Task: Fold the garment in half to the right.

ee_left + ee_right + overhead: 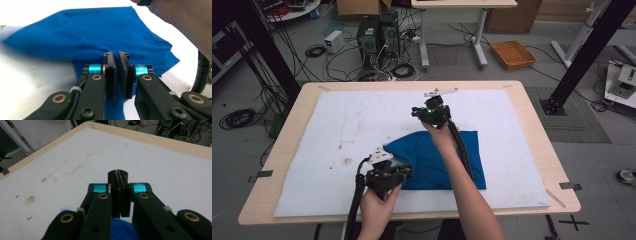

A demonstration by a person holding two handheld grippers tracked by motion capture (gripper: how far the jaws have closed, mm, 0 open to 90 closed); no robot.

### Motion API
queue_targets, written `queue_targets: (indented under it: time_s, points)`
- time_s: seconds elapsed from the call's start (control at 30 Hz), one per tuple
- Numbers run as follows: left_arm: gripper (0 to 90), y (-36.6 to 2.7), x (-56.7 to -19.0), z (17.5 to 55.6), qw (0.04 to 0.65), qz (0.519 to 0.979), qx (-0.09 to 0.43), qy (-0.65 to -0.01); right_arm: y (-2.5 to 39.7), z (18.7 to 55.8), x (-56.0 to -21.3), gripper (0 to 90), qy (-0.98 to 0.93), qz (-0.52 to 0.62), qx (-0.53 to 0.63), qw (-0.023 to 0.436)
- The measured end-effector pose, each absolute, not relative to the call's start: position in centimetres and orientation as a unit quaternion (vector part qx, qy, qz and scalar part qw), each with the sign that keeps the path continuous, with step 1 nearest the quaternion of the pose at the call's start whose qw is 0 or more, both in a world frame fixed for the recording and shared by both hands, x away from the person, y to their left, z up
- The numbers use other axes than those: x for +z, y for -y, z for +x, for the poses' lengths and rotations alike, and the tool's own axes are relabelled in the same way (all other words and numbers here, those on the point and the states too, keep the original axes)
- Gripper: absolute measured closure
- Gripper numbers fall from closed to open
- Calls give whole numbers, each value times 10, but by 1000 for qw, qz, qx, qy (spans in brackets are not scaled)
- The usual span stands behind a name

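Blue cloth (437,160) partly hidden under forearm — left claw (117,58) nearly closed, empty; right claw (119,175) closed, empty.

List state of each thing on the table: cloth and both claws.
blue cloth: folded, lying flat on the white mat, its near edge under the left claw
left claw: jaws almost closed with a narrow gap, nothing visibly pinched
right claw: shut, empty, over the mat beyond the cloth's far edge
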State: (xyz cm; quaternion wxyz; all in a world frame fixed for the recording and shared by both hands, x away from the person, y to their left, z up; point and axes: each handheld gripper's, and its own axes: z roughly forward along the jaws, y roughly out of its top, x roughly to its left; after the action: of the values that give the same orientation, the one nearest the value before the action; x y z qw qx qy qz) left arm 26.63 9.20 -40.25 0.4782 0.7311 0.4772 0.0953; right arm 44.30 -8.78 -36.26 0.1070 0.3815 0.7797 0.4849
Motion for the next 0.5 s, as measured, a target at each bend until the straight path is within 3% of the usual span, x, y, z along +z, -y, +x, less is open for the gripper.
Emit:
queue_targets:
  time_s: [0.17,0.23,0.33,0.5]
  points:
    - [845,-95,-412,266,465,733,103,-486,87,442,-372,808,-787,379,481,78]
    - [844,-105,-416,264,467,725,107,-495,73,440,-376,728,-797,369,473,73]
    - [842,-119,-423,264,473,709,101,-513,43,436,-384,682,-823,345,449,53]
    - [840,-133,-433,266,470,700,93,-529,-11,431,-401,677,-876,309,368,52]
